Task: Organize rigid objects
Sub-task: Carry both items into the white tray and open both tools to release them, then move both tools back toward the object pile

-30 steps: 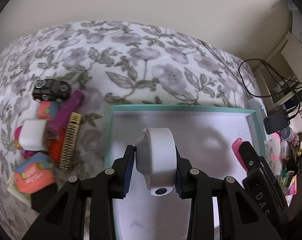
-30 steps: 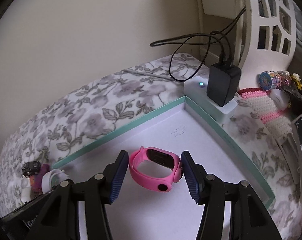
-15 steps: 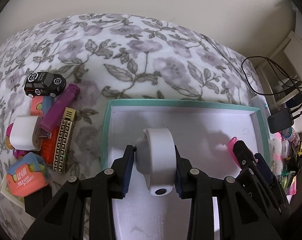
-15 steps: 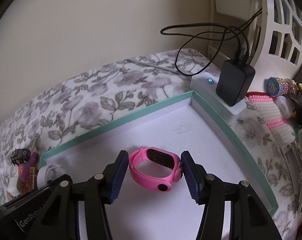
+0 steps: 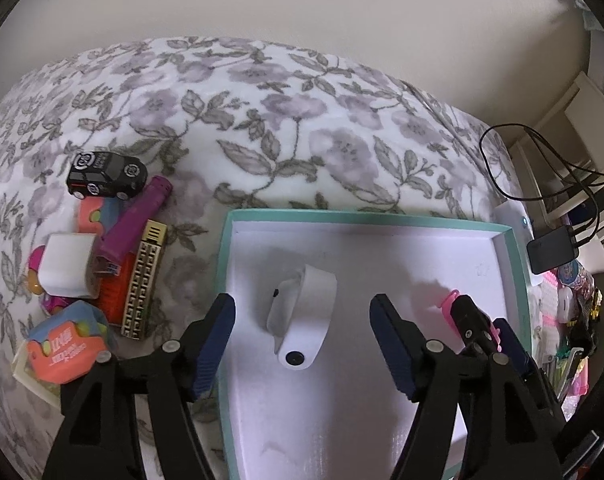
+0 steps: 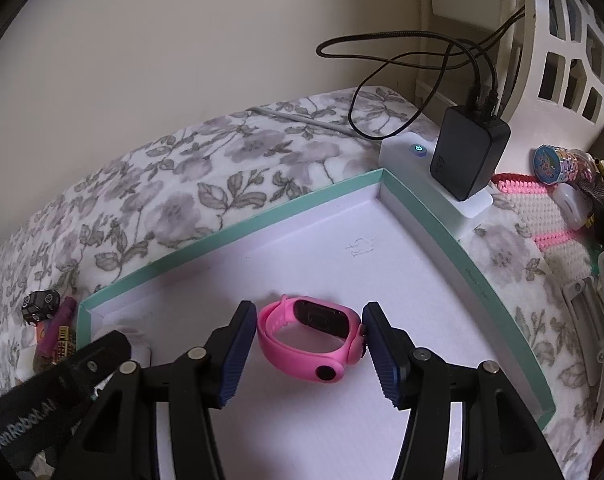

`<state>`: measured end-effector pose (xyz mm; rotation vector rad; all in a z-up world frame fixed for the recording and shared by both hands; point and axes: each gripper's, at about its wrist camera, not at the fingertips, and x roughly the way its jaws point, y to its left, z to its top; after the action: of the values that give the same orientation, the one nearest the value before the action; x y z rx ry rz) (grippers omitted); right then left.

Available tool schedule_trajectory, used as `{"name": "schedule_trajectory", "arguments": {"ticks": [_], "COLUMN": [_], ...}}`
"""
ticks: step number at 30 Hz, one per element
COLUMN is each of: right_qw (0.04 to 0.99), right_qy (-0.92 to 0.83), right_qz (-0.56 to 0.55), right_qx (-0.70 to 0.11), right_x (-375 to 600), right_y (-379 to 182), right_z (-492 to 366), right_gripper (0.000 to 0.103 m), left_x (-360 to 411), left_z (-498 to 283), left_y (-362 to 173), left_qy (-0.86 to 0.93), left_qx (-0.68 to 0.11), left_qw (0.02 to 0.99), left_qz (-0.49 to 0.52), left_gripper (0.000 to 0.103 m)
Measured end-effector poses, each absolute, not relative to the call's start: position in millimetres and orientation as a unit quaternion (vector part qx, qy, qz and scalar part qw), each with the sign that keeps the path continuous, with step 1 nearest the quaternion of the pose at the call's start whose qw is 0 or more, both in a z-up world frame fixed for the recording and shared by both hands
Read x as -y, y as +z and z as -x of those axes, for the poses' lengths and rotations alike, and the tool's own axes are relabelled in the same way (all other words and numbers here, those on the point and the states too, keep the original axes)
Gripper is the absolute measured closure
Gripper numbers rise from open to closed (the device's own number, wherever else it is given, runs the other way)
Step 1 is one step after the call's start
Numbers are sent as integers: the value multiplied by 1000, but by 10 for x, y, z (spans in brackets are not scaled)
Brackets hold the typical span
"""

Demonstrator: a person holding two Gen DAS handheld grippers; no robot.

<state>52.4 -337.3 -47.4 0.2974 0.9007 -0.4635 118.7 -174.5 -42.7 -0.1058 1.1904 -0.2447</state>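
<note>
Left tool (image 5: 302,316) jaws opening, white band (image 5: 305,320) released between them, lying tilted on tray (image 5: 381,216) floor, black button on strap. Right tool (image 6: 305,344) grasping pink band (image 6: 313,340), dark screen up, inside tray. Toy pile (image 5: 102,256) beyond on floral bed (image 5: 262,120).
</note>
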Motion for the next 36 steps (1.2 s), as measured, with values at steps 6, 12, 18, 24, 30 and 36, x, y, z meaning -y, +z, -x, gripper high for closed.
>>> {"name": "schedule_trajectory", "arguments": {"ticks": [6, 12, 18, 24, 30, 36], "right_qw": [864, 866, 871, 878, 892, 905], "right_qy": [-222, -212, -194, -176, -156, -139], "right_qz": [-140, -138, -140, -135, -133, -157], "right_qx": [-429, -431, -428, -425, -403, -370], "right_x": [3364, 3347, 3317, 3246, 3159, 3116], "right_y": [-462, -473, -471, -448, -332, -85], "right_z": [-518, -524, -524, -537, -511, -429], "right_gripper": [29, 18, 1, 0, 0, 0], "left_x": [1691, 1563, 1381, 1161, 915, 669], "left_z": [-1185, -1215, -1265, -1294, -1297, -1243], "left_y": [-365, -334, -345, -309, -263, -141], "left_qy": [-102, -78, -52, -24, -5, 14], "left_qx": [-551, -547, -544, -533, -521, -510], "left_qw": [827, 832, 834, 841, 847, 849], "left_qz": [49, 56, 72, 84, 109, 140], "left_gripper": [23, 22, 21, 5, 3, 3]}}
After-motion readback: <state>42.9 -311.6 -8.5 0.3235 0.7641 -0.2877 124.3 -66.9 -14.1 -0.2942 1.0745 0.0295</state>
